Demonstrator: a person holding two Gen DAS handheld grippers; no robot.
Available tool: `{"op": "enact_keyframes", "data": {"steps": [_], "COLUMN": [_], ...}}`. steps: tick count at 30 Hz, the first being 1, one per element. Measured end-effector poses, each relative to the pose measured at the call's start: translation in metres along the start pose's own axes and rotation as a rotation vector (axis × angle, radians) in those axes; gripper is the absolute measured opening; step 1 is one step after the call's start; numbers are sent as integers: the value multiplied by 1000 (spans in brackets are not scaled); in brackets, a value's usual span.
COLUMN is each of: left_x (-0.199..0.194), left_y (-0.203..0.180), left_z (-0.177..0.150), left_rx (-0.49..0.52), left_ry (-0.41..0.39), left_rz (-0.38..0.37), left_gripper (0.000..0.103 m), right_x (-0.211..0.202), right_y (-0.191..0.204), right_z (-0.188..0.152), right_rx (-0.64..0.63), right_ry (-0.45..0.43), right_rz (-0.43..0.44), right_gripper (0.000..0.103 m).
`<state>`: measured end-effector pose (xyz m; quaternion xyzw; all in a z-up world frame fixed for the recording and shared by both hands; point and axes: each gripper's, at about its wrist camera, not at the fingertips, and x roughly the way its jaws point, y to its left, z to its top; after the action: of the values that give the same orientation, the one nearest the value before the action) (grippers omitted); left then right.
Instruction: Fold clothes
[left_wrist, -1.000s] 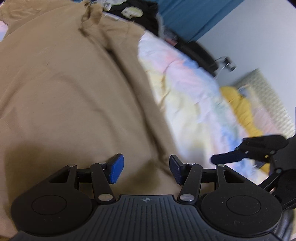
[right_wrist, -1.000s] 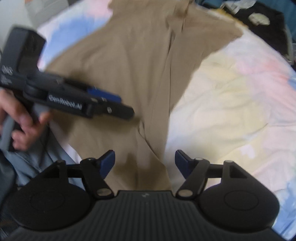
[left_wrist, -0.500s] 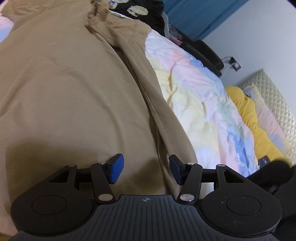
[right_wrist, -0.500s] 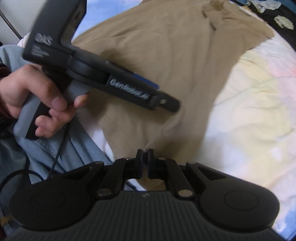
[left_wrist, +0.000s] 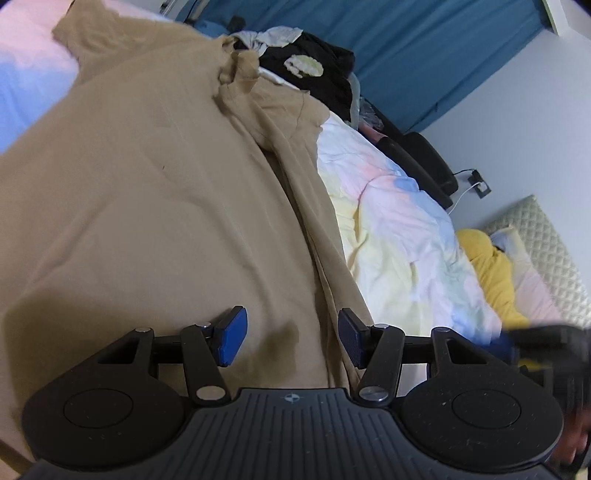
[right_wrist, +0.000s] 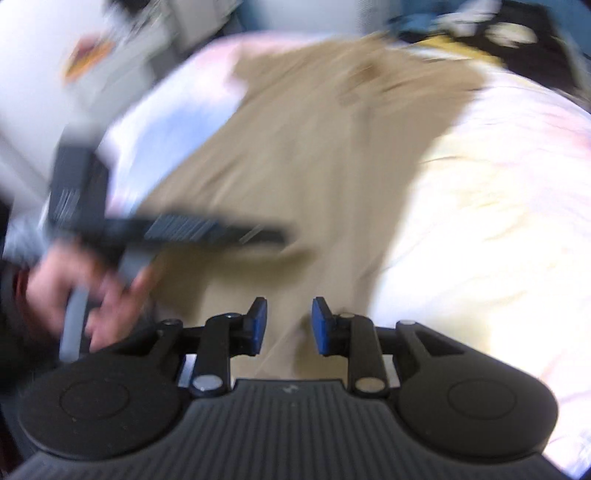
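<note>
Tan shirt (left_wrist: 155, 206) lies spread on the bed, beneath both grippers. Left gripper (left_wrist: 288, 338): fingers wide apart over the shirt's folded right edge. Right gripper (right_wrist: 285, 325): fingers parted, nothing between them, above the hem. Pastel quilt (left_wrist: 399, 236) lies beside the shirt; black clothing pile (left_wrist: 317, 70) sits beyond its collar.

Both wrist views look closely down (right one blurred) across the same tan garment (left_wrist: 155, 206).
</note>
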<state>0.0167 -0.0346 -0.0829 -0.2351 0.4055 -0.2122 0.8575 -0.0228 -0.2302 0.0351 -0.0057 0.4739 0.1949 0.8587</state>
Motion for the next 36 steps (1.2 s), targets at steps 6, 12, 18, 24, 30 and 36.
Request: {"op": "enact_keyframes", "data": {"steps": [6,12,18,24,30,36], "left_x": [-5,2,8,15,-4,-55], "left_y": [-41,-72,-94,-104,-94,-75], "left_z": [-26,-58,-77,-94,-89,-80], "left_rx": [200,343,446,526,442,263], "left_ry": [33,108,175,199,146,52], "left_rz": [-15,-74,-127,-105,-75,-71], "left_gripper": [58,50,50,50,7,7], "right_x": [2,5,5,11,14,15], "right_y": [-38,-57,-58,-53,-54,-56], "right_z": [6,-8,-17,-19,-21,-26], "right_rx": [213,332,285,245,252,285], "right_ry": [-259,-344,-362,-351,-345,-341], "right_rz": [-107,-56,-42,-42,-64,-83], "right_gripper": [40,56,69,69,70,70]}}
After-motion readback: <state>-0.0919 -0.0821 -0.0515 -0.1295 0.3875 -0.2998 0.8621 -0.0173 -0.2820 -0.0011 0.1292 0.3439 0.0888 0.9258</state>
